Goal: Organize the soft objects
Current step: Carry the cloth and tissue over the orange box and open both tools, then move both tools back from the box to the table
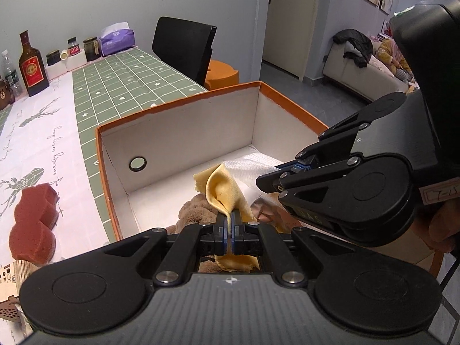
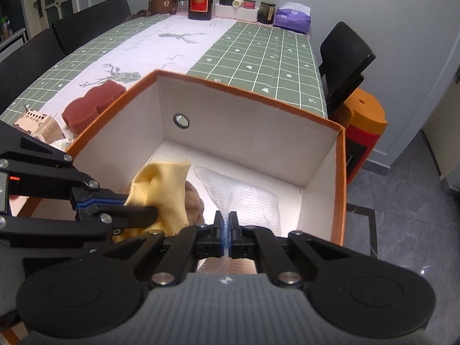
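Cardboard box, orange outside and white inside, stands open on the surface, holding a white mesh cloth, a yellow cloth and brown plush. Left claw pinches the yellow cloth; right claw pinches the mesh cloth.

pale blue walls, grey tiled floor, black chairs beside the table.
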Demonstrator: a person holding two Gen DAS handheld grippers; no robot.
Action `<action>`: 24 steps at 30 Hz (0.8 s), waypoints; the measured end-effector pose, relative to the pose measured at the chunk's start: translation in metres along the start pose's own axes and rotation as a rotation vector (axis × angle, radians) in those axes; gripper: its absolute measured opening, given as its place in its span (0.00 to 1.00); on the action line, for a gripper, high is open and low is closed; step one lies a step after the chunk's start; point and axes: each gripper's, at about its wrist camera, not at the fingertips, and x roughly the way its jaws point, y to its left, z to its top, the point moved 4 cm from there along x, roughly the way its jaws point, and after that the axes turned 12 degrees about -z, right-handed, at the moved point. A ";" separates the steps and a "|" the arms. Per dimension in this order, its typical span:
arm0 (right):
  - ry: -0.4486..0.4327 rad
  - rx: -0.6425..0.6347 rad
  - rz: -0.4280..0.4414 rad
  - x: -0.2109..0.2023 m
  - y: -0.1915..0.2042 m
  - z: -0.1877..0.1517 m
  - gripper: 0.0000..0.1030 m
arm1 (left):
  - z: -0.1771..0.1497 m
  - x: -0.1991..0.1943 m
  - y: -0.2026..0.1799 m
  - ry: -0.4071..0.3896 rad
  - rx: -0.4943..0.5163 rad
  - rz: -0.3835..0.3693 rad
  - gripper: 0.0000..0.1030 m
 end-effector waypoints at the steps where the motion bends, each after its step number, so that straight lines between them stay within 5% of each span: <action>1: 0.003 -0.006 0.002 0.001 0.000 0.000 0.00 | 0.000 0.001 0.001 0.004 -0.001 -0.002 0.02; 9: 0.011 -0.069 0.006 -0.002 0.007 -0.002 0.07 | 0.001 0.001 0.002 0.014 -0.004 0.009 0.07; 12: 0.016 -0.083 0.002 -0.004 0.008 -0.003 0.11 | 0.000 -0.002 0.001 0.021 0.008 0.028 0.17; 15: 0.021 -0.089 -0.014 -0.007 0.006 -0.003 0.29 | -0.002 -0.007 0.001 0.022 0.009 0.048 0.26; 20: 0.022 -0.089 -0.012 -0.015 0.000 -0.006 0.33 | -0.002 -0.021 -0.003 -0.006 0.009 0.049 0.50; 24: 0.011 -0.086 -0.012 -0.024 -0.003 -0.008 0.39 | -0.003 -0.035 -0.006 -0.040 -0.008 0.044 0.54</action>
